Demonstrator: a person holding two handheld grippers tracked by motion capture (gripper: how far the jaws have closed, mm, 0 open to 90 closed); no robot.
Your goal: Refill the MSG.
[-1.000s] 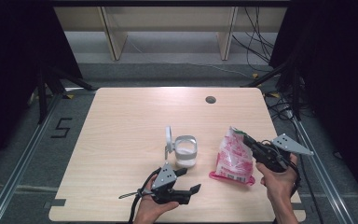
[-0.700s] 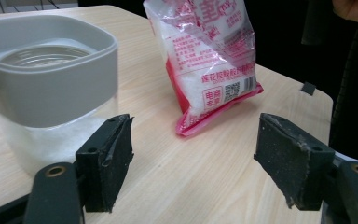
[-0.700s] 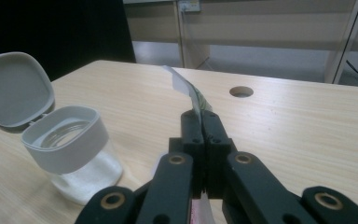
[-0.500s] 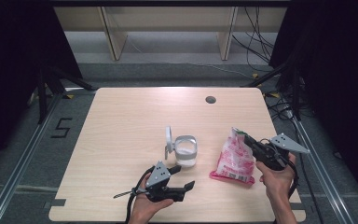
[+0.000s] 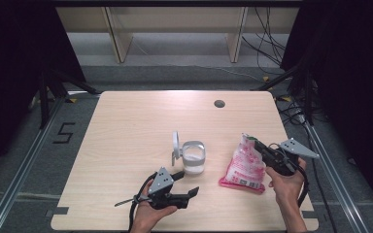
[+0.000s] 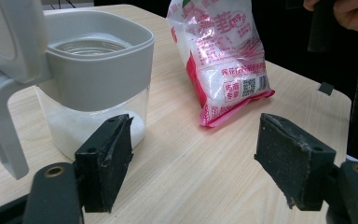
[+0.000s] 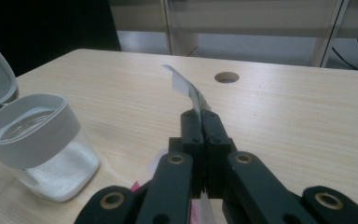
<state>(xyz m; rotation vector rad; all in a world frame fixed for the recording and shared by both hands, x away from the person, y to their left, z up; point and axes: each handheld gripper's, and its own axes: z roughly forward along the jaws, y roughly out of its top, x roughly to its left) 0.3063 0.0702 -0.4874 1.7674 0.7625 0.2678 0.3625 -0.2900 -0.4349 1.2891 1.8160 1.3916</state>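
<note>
My right claw (image 5: pixel 256 144) is clamped on the top edge of the pink bag (image 5: pixel 245 165), which stands on the tabletop (image 5: pixel 126 126) at its right front. My left claw (image 5: pixel 187 184) hovers low near the front edge with its jaws apart and nothing between them. The grey-rimmed container (image 5: pixel 193 156), lid (image 5: pixel 175 144) hinged upright, holds white granules and sits just left of the bag, apart from it.

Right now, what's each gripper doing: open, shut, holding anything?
Left gripper: open, holding nothing, facing the container.
Right gripper: shut on the top edge of the bag.
</note>
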